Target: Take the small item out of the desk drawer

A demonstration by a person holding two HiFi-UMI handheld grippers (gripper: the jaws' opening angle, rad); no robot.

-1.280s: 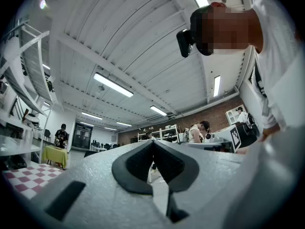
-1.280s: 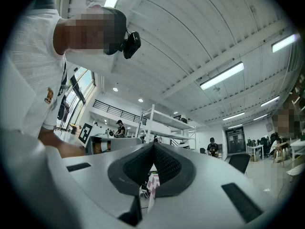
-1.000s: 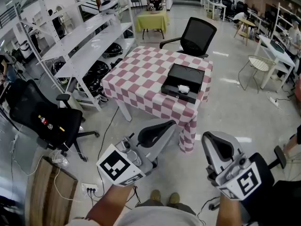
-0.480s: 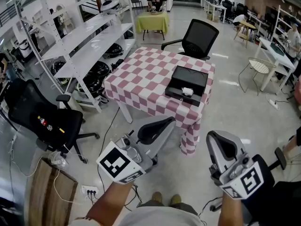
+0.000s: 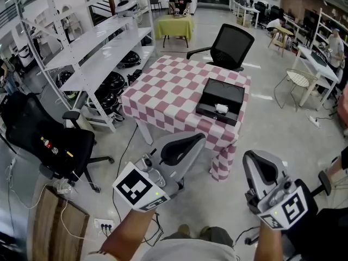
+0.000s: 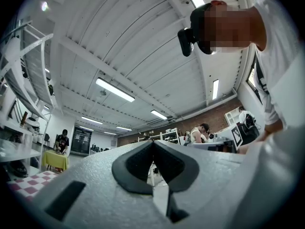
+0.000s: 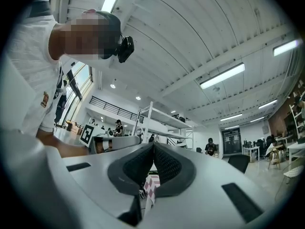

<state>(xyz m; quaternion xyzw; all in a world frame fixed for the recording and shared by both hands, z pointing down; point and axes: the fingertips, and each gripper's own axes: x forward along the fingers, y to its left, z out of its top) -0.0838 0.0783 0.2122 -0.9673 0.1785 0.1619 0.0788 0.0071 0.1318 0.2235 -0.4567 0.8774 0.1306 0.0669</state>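
Observation:
A black desk drawer unit stands on the pink-and-white checked table, its drawer pulled open toward me. A small white item lies in the open drawer. My left gripper is held low at the bottom centre, well short of the table, jaws shut and empty. My right gripper hangs at the bottom right, also shut with nothing in it. Both gripper views point up at the ceiling; in each, the dark pads meet at the tip.
A black office chair stands behind the table and another at the left. White metal shelving runs along the left. A white wire chair and desks are at the right. A power strip and cables lie on the floor.
The table and drawer unit have shifted slightly right and up in the head view as the view moves. Both grippers stay shut and hold nearly the same place.

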